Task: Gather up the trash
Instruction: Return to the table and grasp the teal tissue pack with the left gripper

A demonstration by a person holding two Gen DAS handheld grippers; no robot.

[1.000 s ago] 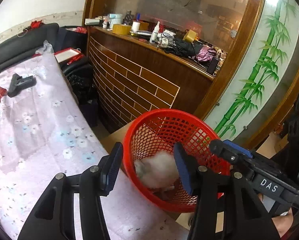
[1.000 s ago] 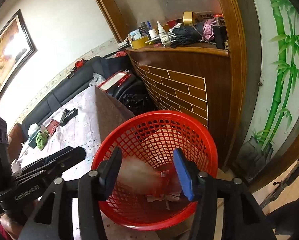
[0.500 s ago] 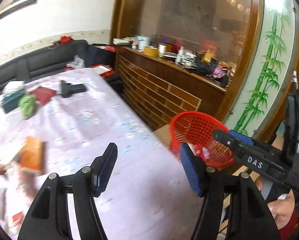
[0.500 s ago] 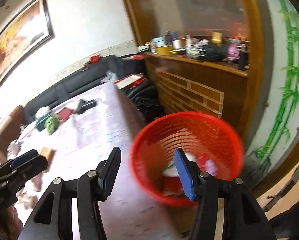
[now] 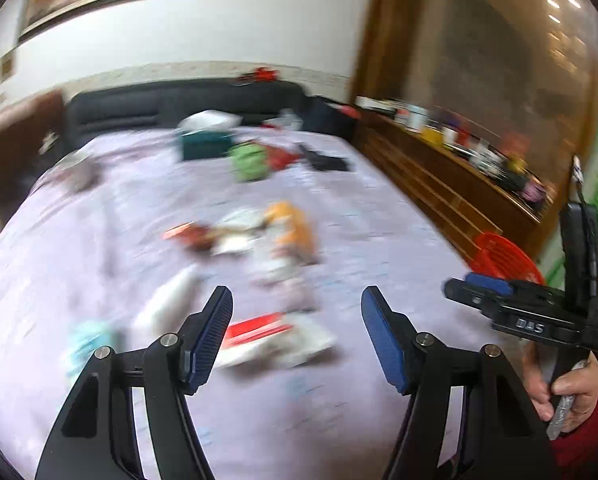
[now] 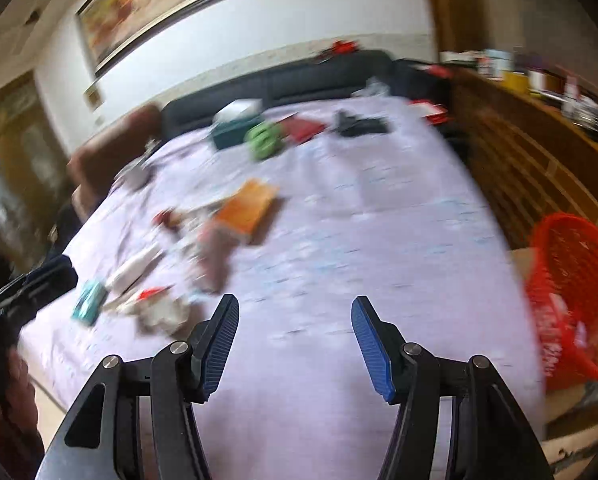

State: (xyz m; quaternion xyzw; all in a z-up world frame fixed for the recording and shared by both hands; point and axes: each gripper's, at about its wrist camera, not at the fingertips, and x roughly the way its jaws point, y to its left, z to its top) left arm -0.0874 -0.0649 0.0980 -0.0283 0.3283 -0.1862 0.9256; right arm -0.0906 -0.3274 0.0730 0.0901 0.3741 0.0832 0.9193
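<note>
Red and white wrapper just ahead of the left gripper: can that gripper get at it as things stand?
Probably yes. The left gripper is open and empty, and the red and white wrapper lies flat on the tablecloth just beyond its fingertips, with nothing between them. Blur hides its exact edges.

Trash pile [image 5: 259, 248] motion-blurred; red basket [image 6: 575, 300] cut off at edge

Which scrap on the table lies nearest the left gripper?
The red-and-white wrapper, lying just beyond the open left gripper; the orange packet and the other scraps sit farther up the table.
</note>
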